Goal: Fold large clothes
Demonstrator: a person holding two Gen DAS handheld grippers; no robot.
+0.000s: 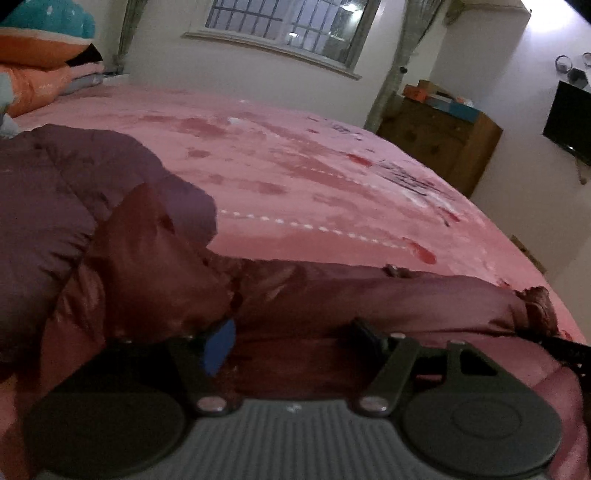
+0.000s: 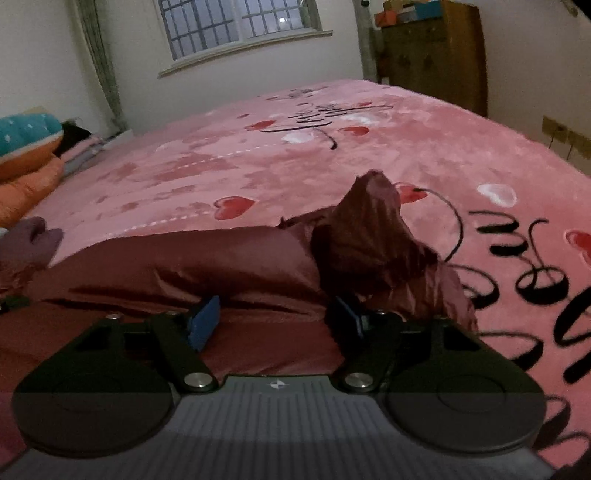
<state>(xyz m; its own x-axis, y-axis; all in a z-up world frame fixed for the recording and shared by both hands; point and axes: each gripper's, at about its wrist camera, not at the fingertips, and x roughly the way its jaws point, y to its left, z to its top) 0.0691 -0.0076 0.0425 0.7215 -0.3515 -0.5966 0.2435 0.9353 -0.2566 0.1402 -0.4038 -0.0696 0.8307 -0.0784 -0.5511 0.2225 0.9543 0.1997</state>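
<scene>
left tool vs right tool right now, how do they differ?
The left tool sits by the jacket near its bunched body and straight sleeve; the right tool sits below a peaked fold. The left tool shows one blue pad; the right tool shows two. Both are open, low over the maroon fabric on the pink blanket, gripping nothing.

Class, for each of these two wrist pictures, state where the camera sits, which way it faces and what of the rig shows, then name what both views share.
Left wrist: sits on the left gripper, low over the shiny maroon padded jacket, facing across the pink fleece heart-print blanket toward the barred window; its two open fingers show.
Right wrist: sits on the right gripper, facing the same window over a jacket sleeve; open blue-padded fingers show.
Shared: jacket, blanket, window, brown wooden cabinet, teal and orange pillows.
</scene>
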